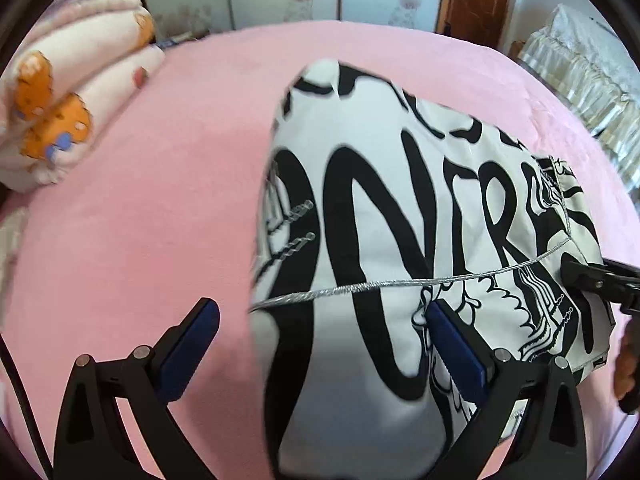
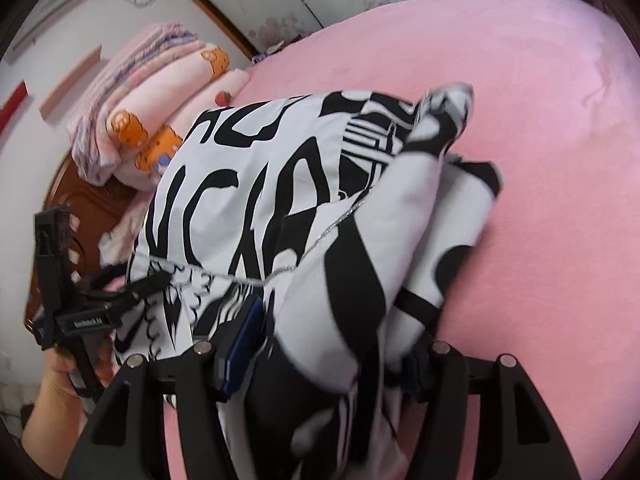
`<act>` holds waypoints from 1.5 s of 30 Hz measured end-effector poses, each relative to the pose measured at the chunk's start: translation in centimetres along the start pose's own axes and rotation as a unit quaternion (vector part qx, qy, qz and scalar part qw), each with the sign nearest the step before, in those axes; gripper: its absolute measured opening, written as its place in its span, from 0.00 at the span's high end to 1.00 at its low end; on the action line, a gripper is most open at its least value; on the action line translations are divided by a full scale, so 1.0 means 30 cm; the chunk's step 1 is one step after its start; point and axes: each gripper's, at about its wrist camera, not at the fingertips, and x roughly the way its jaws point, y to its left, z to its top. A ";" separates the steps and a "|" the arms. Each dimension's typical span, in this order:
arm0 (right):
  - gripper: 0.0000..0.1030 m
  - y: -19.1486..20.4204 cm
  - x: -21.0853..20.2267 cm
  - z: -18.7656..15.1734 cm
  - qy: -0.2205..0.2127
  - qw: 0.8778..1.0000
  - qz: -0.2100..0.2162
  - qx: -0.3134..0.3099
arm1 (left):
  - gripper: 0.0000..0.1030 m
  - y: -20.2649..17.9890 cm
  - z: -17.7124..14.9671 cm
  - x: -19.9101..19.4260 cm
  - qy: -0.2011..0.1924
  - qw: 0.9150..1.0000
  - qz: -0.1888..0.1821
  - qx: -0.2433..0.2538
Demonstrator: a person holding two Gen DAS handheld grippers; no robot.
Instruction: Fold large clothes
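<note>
The right tool is clenched on a bunched fold of the black-and-white garment, which is spread on the pink bed. The left tool is released, wide over the garment's near left edge, its long axis running far.

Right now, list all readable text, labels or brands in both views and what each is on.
"GenRobot AI": label on the left tool, small, somewhat blurred, seen in the right wrist view.
"ONR": roughly, large black letters printed on the white garment; cropped by folds, whole word unclear.
Other garment lettering: distorted, unreadable.
Nothing else legible.
</note>
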 end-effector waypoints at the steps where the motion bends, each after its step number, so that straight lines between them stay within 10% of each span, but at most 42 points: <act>1: 0.41 0.011 -0.034 0.001 -0.002 1.000 -0.015 -0.007 | 0.00 -0.001 -0.001 -0.045 -0.017 1.000 0.007 0.002; 5: 0.41 0.059 -0.182 -0.022 -0.056 0.996 -0.059 -0.043 | 0.03 -0.001 -0.005 -0.190 -0.077 0.997 0.023 -0.014; 9: 0.41 0.138 -0.269 -0.061 -0.104 0.988 -0.068 -0.088 | 0.71 -0.031 0.002 -0.212 -0.058 0.997 -0.002 -0.044; 13: 0.56 0.230 -0.238 -0.089 -0.107 0.983 -0.077 -0.126 | 0.81 -0.114 -0.067 -0.173 -0.030 0.999 0.019 -0.023; 20: 0.88 0.164 -0.047 -0.132 -0.036 0.977 -0.158 -0.139 | 0.79 -0.098 -0.136 -0.057 0.000 0.998 0.058 -0.027; 29: 0.86 0.118 -0.037 -0.135 -0.024 0.982 -0.149 -0.116 | 0.78 -0.111 -0.135 -0.052 -0.009 0.997 0.066 -0.047; 30: 0.86 0.119 -0.049 -0.137 -0.024 0.983 -0.145 -0.113 | 0.71 -0.114 -0.135 -0.064 -0.010 0.997 0.064 -0.053; 33: 0.85 0.118 -0.107 -0.147 -0.024 0.986 -0.132 -0.103 | 0.02 -0.131 -0.143 -0.111 -0.012 0.994 0.076 -0.076; 45: 0.62 0.216 -0.483 -0.208 -0.052 0.982 -0.156 -0.091 | 0.01 -0.286 -0.208 -0.465 -0.026 0.991 0.099 -0.092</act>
